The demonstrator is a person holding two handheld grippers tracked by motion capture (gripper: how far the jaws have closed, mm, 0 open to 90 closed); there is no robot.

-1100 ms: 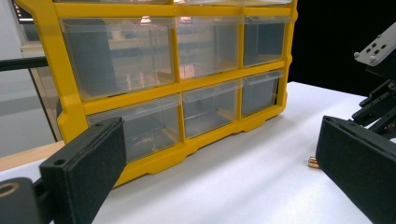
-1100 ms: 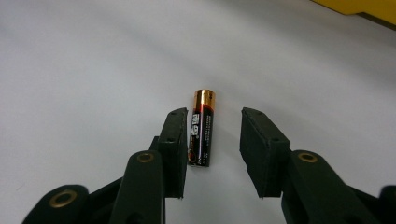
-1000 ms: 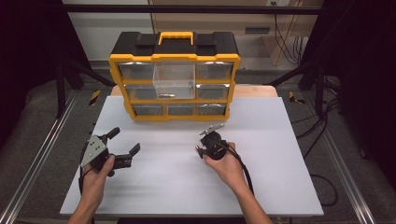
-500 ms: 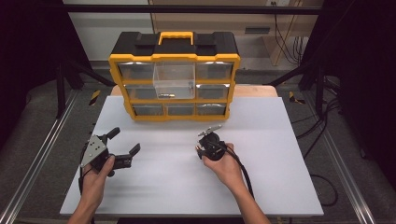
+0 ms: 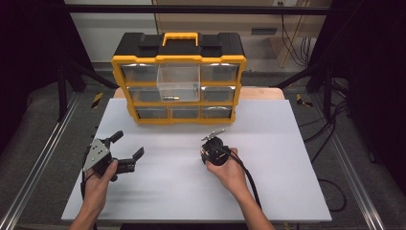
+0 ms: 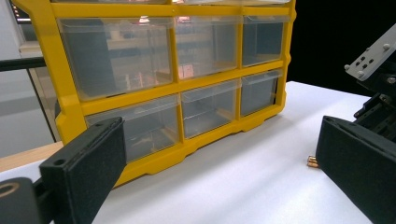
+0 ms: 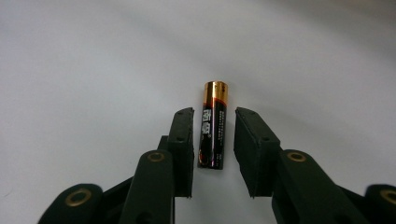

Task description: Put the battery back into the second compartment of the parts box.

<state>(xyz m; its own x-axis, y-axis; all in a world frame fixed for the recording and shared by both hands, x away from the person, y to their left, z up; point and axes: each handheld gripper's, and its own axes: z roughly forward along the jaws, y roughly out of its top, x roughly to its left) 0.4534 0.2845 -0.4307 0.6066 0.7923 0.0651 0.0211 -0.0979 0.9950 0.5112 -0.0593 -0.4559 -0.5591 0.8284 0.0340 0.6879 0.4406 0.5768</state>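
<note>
The left gripper [image 5: 125,151] rests at the near left of the white bench [image 5: 287,158], fingers [image 6: 84,172] spread wide and holding nothing. At the far centre stands the yellow-and-black drawer organiser [image 5: 178,76], its top-middle clear drawer [image 5: 178,82] pulled out. Right of centre, the right gripper [image 7: 214,149] points down at the bench; its fingers [image 7: 182,144] stand narrowly apart on either side of a black-and-gold AA battery [image 7: 212,131] lying flat between them, not touching it. The battery's label print is not legible.
</note>
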